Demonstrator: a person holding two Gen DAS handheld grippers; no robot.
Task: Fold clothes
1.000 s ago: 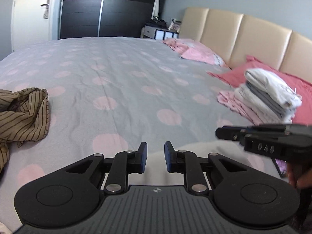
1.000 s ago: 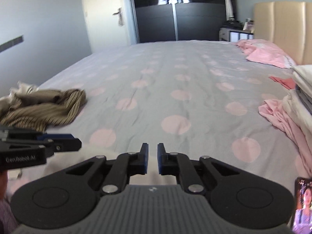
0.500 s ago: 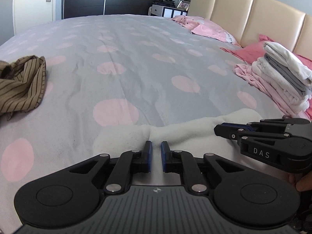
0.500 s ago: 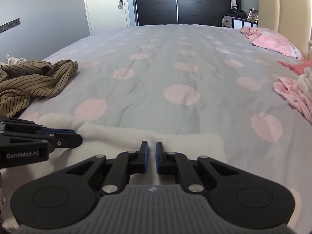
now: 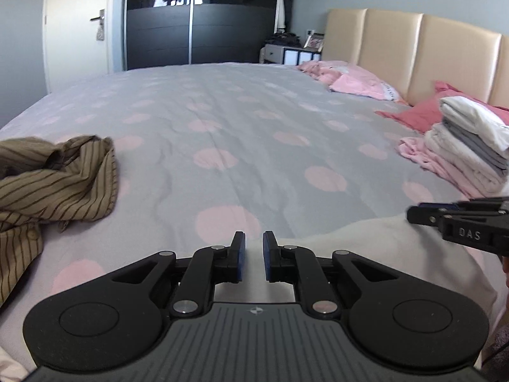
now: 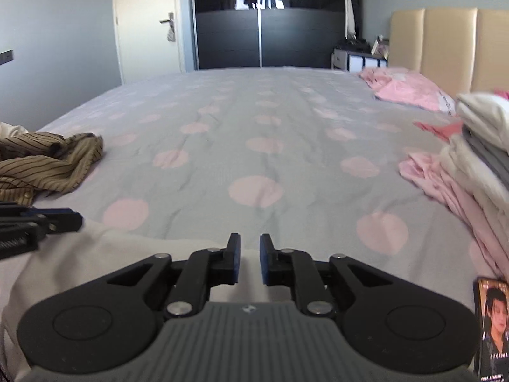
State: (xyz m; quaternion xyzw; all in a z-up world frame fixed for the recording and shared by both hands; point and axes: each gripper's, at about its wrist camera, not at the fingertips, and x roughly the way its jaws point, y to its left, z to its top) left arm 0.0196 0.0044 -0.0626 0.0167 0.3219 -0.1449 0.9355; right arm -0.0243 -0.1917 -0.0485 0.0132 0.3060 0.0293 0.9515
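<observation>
1. On the bed (image 5: 241, 121), which has a grey cover with pink dots, a white cloth (image 5: 375, 242) lies at the near edge, right under both tools.
2. Far off to the left of the white cloth sits a brown striped shirt (image 5: 54, 184), all bunched up and not folded yet.
3. Off to the right of the white cloth is a stack of folded clothes (image 5: 467, 146), sitting on something pink.
4. Just right of the white cloth, a phone (image 6: 491, 324) rests at the bed's near edge.
5. Over the white cloth's left part, the left tool (image 5: 253, 256) is a little bit open. Nothing is pinched in it.
6. Over the white cloth's right part, the right tool (image 6: 249, 254) has just been opening. It is a little open too, and the cloth is under it, not in it.
7. What could go wrong: I think a tool might grab only the top layer, or miss the edge. Then the fold would come out crooked or lumpy. A big swing could also bump the phone.
</observation>
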